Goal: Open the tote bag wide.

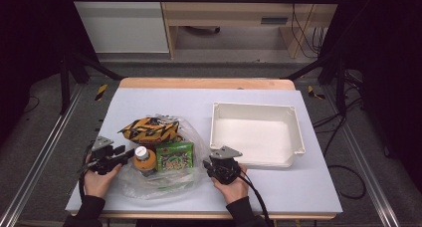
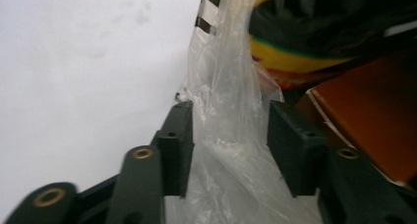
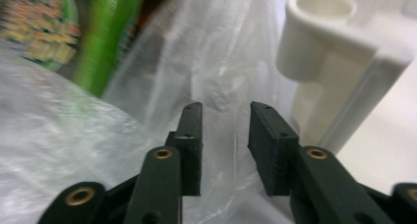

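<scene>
A clear plastic bag (image 1: 130, 187) lies on the pale table around a yellow-and-black snack bag (image 1: 149, 129), an orange bottle with a white cap (image 1: 143, 157) and a green box (image 1: 174, 157). My left gripper (image 1: 130, 152) sits at the bag's left side beside the bottle. In the left gripper view my left gripper (image 2: 228, 111) has its jaws apart, and a loose fold of the plastic bag (image 2: 231, 150) runs between them without being pinched. My right gripper (image 1: 206, 163) is at the bag's right edge. There too my right gripper (image 3: 223, 108) stands open, with the plastic film (image 3: 221, 47) slack in the gap.
A white empty tray (image 1: 298, 132) stands at the right half of the table, its near-left corner (image 3: 339, 47) close beside my right gripper. The table's front edge runs just under both hands. Bare tabletop lies behind the bag and at the far left.
</scene>
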`<state>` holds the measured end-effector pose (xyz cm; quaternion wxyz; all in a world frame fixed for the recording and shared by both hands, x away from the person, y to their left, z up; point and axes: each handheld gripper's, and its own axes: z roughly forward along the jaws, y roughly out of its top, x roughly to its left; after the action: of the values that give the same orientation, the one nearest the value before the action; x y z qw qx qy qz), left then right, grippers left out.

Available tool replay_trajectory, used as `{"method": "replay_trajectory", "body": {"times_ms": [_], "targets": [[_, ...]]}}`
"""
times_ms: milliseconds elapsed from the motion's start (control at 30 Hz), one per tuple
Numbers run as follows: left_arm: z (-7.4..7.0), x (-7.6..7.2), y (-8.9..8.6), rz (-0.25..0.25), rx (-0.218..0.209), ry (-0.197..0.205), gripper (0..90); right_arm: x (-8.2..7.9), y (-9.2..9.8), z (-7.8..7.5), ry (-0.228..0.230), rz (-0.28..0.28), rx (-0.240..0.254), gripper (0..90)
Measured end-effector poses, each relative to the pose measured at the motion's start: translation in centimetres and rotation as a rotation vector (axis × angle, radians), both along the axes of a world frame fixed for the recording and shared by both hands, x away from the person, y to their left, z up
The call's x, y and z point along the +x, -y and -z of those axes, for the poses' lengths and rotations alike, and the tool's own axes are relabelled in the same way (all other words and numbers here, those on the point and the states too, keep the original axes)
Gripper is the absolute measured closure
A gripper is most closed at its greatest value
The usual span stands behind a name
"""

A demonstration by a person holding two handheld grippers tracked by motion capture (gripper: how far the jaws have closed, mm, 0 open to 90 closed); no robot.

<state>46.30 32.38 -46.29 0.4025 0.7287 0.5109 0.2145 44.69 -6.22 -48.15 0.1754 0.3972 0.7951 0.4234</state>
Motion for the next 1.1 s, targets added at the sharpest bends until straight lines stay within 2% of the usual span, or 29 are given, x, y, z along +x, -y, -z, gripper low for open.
{"method": "replay_trajectory", "body": {"times_ms": [100,200,433,633,767,867,967,1100], "targets": [[-1.0,-1.0,-0.6,0.003,-0.028,0.051,46.1,-0.6,0.2,-0.8,0.036,-0.03,0.042,60.4],[-2.0,-1.9,-0.9,-0.001,-0.038,0.089,40.8,-1.2,0.4,-1.5,0.064,-0.052,0.062,57.2],[-3.8,-3.4,-0.8,0.003,-0.055,0.147,36.9,-2.2,1.0,-3.9,0.131,-0.082,0.136,53.8],[-5.0,-4.4,-0.5,0.02,-0.062,0.19,36.5,-2.3,1.1,-5.6,0.18,-0.091,0.175,53.4],[-5.3,-4.7,-0.4,0.033,-0.073,0.203,36.5,-2.0,0.6,-6.3,0.18,-0.106,0.193,51.9],[-5.4,-4.8,-0.3,0.036,-0.076,0.19,35.4,-1.6,0.0,-6.6,0.172,-0.118,0.196,50.1],[-5.3,-4.9,-0.3,0.039,-0.077,0.186,35.2,-1.1,-0.7,-6.4,0.152,-0.128,0.205,48.0],[-5.0,-5.4,-0.2,0.033,-0.071,0.195,33.5,-0.5,-1.6,-5.8,0.122,-0.137,0.189,44.8]]}}
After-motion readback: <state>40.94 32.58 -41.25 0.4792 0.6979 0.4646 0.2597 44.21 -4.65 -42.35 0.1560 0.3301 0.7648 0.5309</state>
